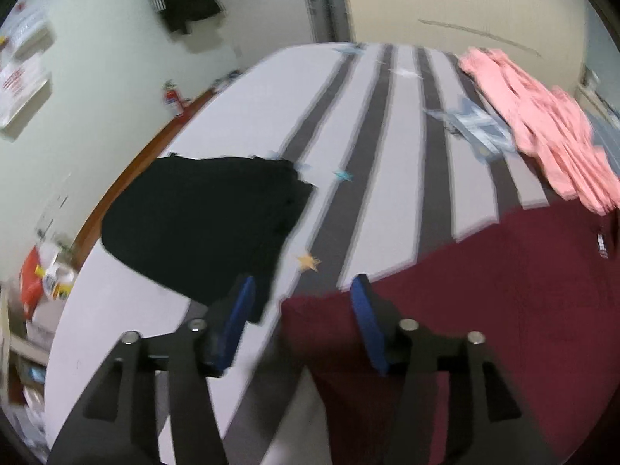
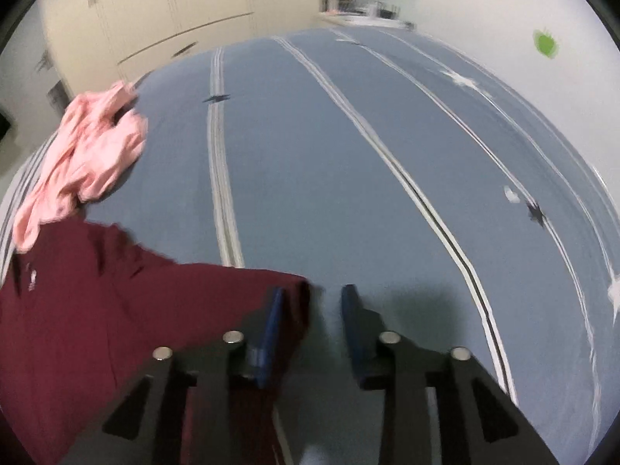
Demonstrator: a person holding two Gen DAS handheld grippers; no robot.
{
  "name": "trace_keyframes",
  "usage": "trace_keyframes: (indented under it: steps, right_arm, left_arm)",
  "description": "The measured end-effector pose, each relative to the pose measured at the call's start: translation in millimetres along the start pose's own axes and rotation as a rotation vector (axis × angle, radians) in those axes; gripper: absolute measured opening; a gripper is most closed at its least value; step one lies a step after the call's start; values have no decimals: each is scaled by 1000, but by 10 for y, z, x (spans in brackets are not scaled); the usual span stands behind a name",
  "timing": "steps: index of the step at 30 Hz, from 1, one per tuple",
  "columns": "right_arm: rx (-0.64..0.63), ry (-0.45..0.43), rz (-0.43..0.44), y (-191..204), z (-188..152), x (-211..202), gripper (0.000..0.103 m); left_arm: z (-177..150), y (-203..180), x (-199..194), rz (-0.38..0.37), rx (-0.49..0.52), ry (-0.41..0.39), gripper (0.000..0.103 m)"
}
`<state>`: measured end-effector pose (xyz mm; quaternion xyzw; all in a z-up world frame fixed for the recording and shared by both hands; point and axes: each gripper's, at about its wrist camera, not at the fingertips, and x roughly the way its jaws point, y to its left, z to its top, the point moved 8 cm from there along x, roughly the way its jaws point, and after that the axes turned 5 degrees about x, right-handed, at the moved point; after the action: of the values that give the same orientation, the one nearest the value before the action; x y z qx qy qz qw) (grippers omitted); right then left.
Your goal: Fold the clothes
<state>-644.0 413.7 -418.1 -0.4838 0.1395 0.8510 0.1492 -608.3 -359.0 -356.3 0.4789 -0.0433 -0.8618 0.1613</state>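
Note:
A maroon garment [image 1: 484, 302] lies spread on the striped bed cover [image 1: 403, 124], filling the lower right of the left wrist view. My left gripper [image 1: 304, 290] is open just above its left corner, nothing between the blue pads. In the right wrist view the same maroon garment [image 2: 97, 302] covers the lower left, its right corner reaching in between the fingers of my open right gripper [image 2: 312, 302]. The blue pads stand apart on either side of that edge. A folded black garment [image 1: 205, 217] lies to the left. A crumpled pink garment [image 1: 542, 124] [image 2: 85, 151] sits beyond the maroon one.
The bed's blue striped part [image 2: 348, 155] stretches far ahead of the right gripper. A small light-blue patterned cloth [image 1: 476, 124] lies beside the pink garment. The bed's left edge [image 1: 128, 178] runs along a wall with clutter on the floor. Cupboards [image 2: 155, 11] stand beyond the bed.

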Motion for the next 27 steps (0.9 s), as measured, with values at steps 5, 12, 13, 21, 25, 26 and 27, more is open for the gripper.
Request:
trace_keyframes:
  steps: [5,12,13,21,25,26,27]
  right_arm:
    - [-36,71,5,58,-82,256,43]
    - [-99,27,50,190,91,91,8]
    - [-107,-2,49,178,158,-12,8]
    - [-135,-74,38,103,318,-309,46]
    - [24,195,-68,-298,-201,256,49]
    - [35,200,-66,-351,-274,263,49]
    - [30,189,-67,-384,-318,242,48]
  left_arm:
    - [-160,-347,99,-78,-11,48,53]
    - [-158,-645,3,-102,19,26,53]
    - [-139,-636,-10,-104,12,24,53]
    - [-238,-551,-1,-74,-32,63,53]
    - [-332,-556,9,-66,-29,92,53]
    - [-348,-553,5,-67,-32,94,53]
    - [-363,-549,1,-67,-34,97,53]
